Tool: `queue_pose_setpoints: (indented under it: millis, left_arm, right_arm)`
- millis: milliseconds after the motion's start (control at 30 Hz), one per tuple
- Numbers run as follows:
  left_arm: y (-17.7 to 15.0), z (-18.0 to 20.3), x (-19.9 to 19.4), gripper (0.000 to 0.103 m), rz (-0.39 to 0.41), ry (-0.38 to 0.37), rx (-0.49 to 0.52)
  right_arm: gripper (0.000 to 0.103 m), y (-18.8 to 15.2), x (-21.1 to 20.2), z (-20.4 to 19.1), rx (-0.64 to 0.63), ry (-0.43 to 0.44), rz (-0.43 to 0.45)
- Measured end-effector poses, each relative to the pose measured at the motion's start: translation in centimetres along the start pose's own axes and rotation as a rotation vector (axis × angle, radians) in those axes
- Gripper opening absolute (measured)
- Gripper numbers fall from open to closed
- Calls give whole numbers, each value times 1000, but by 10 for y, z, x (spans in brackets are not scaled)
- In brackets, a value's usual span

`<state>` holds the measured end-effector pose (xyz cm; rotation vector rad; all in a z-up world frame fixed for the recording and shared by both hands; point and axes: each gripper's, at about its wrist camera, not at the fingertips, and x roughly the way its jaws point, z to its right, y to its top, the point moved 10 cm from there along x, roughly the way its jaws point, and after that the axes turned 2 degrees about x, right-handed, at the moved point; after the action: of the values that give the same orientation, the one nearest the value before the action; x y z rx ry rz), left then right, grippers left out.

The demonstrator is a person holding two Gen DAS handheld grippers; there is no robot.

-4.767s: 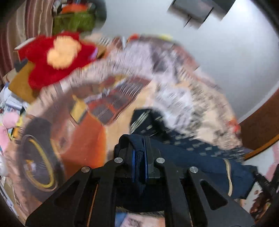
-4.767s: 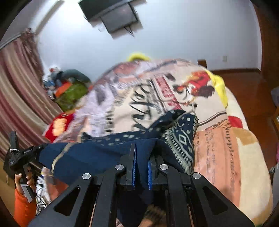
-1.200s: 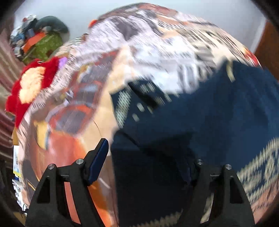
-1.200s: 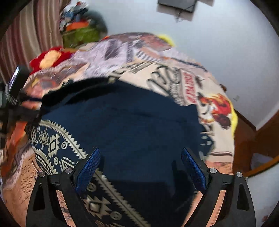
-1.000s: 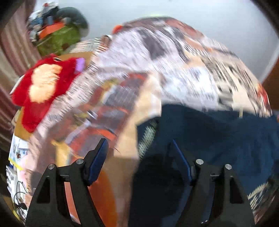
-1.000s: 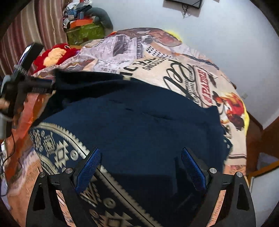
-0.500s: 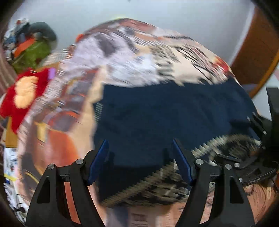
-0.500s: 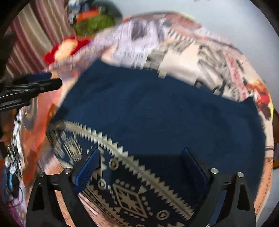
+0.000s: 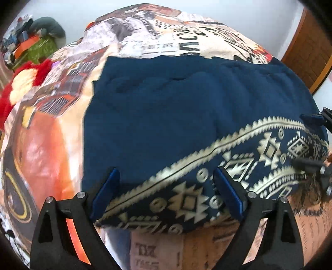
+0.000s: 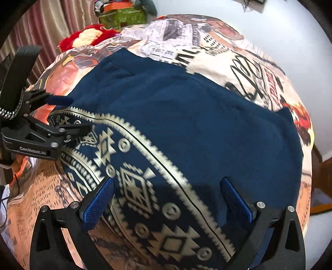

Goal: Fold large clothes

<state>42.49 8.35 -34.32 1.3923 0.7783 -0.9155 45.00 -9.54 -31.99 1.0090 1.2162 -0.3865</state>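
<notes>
A large navy garment (image 9: 166,108) with a cream patterned band lies spread flat on the bed. My left gripper (image 9: 166,184) hovers over the patterned near edge. Its jaws are opening, and the cloth lies below them, untouched by the pads. My right gripper (image 10: 168,195) stands wide open above the same garment (image 10: 197,124), over the patterned band, gripping nothing. Each gripper shows in the other's view: the right gripper (image 9: 309,141) at the far right edge, the left gripper (image 10: 72,114) at the left, over the garment's corner.
A printed blanket (image 9: 166,41) covers the bed under the garment. A red plush toy (image 10: 87,37) and a green box (image 10: 122,14) with clutter sit at the bed's far left. Striped curtains (image 10: 41,31) hang behind. A wooden door (image 9: 307,47) stands at the right.
Both grippers had been shut on the lifted garment; now it lies flat and both are open. The left gripper has swung over the patterned edge and widened its jaws.
</notes>
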Motion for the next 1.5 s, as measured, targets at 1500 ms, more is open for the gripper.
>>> queue_pose_setpoints:
  millis: [1500]
  left_arm:
    - [-21, -28, 11, 93, 49, -744, -904]
  right_arm:
    - [103, 19, 17, -19, -44, -39, -6]
